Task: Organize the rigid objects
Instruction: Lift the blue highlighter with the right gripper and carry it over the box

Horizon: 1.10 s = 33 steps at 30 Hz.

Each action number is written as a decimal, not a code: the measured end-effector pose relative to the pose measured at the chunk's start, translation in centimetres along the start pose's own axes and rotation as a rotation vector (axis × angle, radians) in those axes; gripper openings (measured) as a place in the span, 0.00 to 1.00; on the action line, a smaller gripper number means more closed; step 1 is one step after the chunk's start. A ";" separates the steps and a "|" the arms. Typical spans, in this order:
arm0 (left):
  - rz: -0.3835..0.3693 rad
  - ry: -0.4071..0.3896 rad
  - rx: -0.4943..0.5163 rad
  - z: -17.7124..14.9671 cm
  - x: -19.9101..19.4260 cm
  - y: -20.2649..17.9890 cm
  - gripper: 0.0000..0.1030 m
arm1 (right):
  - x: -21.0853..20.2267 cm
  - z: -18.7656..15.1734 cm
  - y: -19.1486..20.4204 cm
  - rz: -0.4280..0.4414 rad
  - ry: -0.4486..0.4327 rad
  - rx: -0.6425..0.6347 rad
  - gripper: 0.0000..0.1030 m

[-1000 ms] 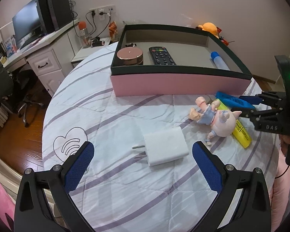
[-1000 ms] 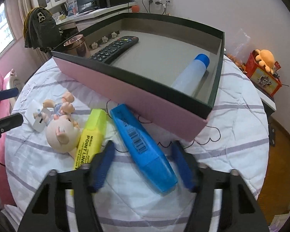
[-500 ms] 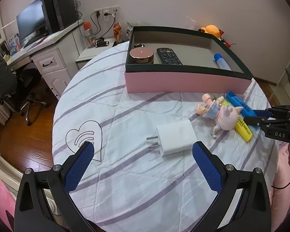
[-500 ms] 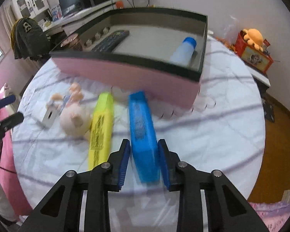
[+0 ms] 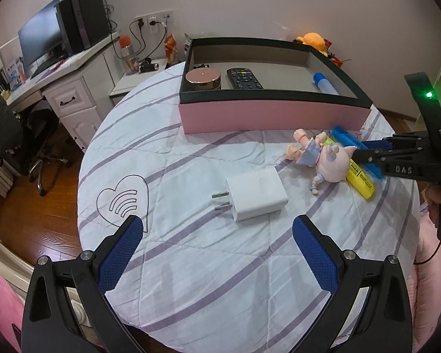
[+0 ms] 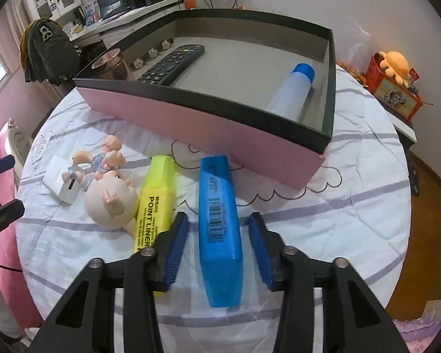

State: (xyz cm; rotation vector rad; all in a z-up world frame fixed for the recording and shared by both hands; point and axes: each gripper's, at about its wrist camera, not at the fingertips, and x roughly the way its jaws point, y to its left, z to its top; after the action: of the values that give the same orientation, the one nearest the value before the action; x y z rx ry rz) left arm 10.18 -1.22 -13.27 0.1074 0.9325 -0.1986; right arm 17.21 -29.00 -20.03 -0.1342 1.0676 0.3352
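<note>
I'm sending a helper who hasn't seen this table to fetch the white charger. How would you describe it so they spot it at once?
Start at the big pink box with the dark rim on the striped round table. On the cloth in front of the box, left of the pig doll, lies the white charger. It is the only plain white block there, with two metal prongs sticking out of one end.
</note>
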 end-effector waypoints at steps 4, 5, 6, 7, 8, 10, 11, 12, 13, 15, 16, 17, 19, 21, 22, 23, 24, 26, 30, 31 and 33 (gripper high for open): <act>-0.008 -0.014 -0.017 0.0 -0.3 0.3 1.00 | -0.6 -0.4 -0.1 0.013 -0.006 0.012 0.26; -0.010 -0.021 -0.024 0.1 -0.4 0.4 1.00 | -0.7 -0.5 0.0 0.017 -0.003 0.017 0.26; -0.014 -0.028 -0.029 0.2 -0.6 0.6 1.00 | -1.0 -0.7 0.0 0.022 -0.008 0.023 0.26; -0.019 -0.034 -0.032 0.3 -0.8 0.6 1.00 | -1.3 -0.8 0.1 0.024 -0.016 0.027 0.26; -0.022 -0.039 -0.034 0.4 -0.9 0.6 1.00 | -1.8 -0.8 0.2 0.031 -0.017 0.031 0.26; -0.029 -0.054 -0.043 0.9 -1.1 0.6 1.00 | -2.9 -0.8 0.4 0.038 -0.048 0.041 0.26; -0.033 -0.060 -0.047 1.2 -1.2 0.6 1.00 | -3.6 -0.7 0.6 0.044 -0.057 0.047 0.26; -0.038 -0.070 -0.051 1.5 -1.4 0.5 1.00 | -4.2 -0.6 0.8 0.042 -0.074 0.049 0.26; -0.043 -0.082 -0.054 1.9 -1.6 0.4 1.00 | -4.8 -0.5 1.0 0.043 -0.085 0.049 0.26; -0.051 -0.097 -0.056 2.6 -1.7 0.1 1.00 | -5.9 -0.1 1.5 0.046 -0.114 0.052 0.26; -0.053 -0.103 -0.055 3.0 -1.8 0.0 1.00 | -6.3 0.1 1.7 0.046 -0.120 0.051 0.26; -0.055 -0.111 -0.051 3.4 -1.8 -0.2 1.00 | -6.7 0.4 1.9 0.045 -0.134 0.055 0.26; -0.060 -0.130 -0.051 4.2 -1.9 -0.5 1.00 | -7.0 0.9 2.1 0.047 -0.145 0.064 0.26; -0.063 -0.135 -0.046 5.2 -1.7 -0.9 1.00 | -7.3 1.4 2.1 0.047 -0.167 0.081 0.26; -0.063 -0.143 -0.045 5.7 -1.6 -1.0 1.00 | -7.4 1.8 2.1 0.049 -0.174 0.087 0.26; -0.062 -0.144 -0.046 6.2 -1.5 -1.1 1.00 | -7.5 2.1 2.1 0.048 -0.187 0.096 0.26; -0.061 -0.146 -0.044 6.5 -1.5 -1.2 1.00 | -7.6 2.5 2.1 0.046 -0.194 0.102 0.26; -0.067 -0.165 -0.042 7.4 -1.4 -1.3 1.00 | -7.7 3.2 1.9 0.055 -0.210 0.120 0.26; -0.070 -0.179 -0.047 8.7 -1.1 -0.9 1.00 | -7.4 5.5 0.6 0.077 -0.253 0.196 0.26; -0.075 -0.179 -0.048 8.9 -0.8 -0.7 1.00 | -7.1 6.1 0.2 0.085 -0.262 0.220 0.26; -0.079 -0.176 -0.048 9.2 -0.5 -0.5 1.00 | -5.9 7.5 -1.0 0.103 -0.269 0.283 0.26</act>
State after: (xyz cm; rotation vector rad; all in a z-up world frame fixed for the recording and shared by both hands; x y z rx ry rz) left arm 16.97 -3.27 -7.39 0.0087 0.7662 -0.2542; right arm 21.21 -29.13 -11.27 0.2150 0.8463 0.2826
